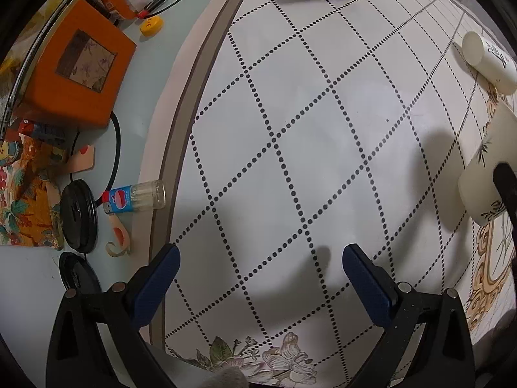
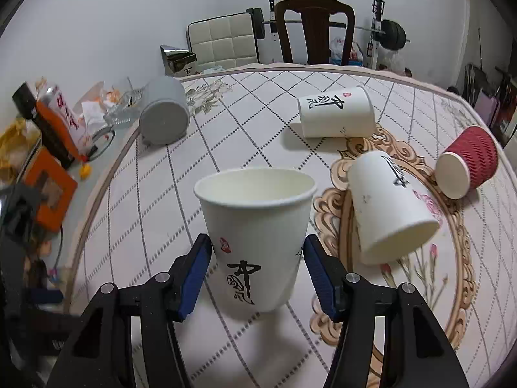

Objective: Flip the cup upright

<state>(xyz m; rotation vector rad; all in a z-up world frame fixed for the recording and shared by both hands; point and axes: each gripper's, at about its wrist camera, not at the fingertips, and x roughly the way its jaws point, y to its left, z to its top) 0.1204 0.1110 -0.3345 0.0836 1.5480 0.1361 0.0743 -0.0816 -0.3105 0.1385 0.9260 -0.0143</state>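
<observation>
Right tool (image 2: 257,258) at bottom centre of right wrist view, blue pads either side of a white paper cup (image 2: 255,226) w/ black calligraphy; cup stands mouth-up, slightly tilted, on the patterned worktop (image 2: 155,194); left pad touches the cup wall, right pad at or just off it, can't tell if it's truly pinching or just let go. Same cup shows at right edge of left wrist view, w/ a dark finger of the right tool across it.

Other cups in right wrist view, all on their sides: 2nd white cup (image 2: 336,116) upper centre-right; 3rd white cup (image 2: 387,207) right of centre, mouth toward lower right; red ribbed cup (image 2: 468,161) far right; grey mug (image 2: 164,113) upper left near worktop edge.

Left tool (image 1: 258,265) at bottom of left wrist view; fingers spread wide, nothing between them, above bare dotted-grid worktop; well apart from the cups.

Left side of left wrist view: orange box (image 1: 77,64), yellow cap (image 1: 151,26), small clear bottle w/ blue label (image 1: 135,197) lying down, black round discs (image 1: 78,216).
</observation>
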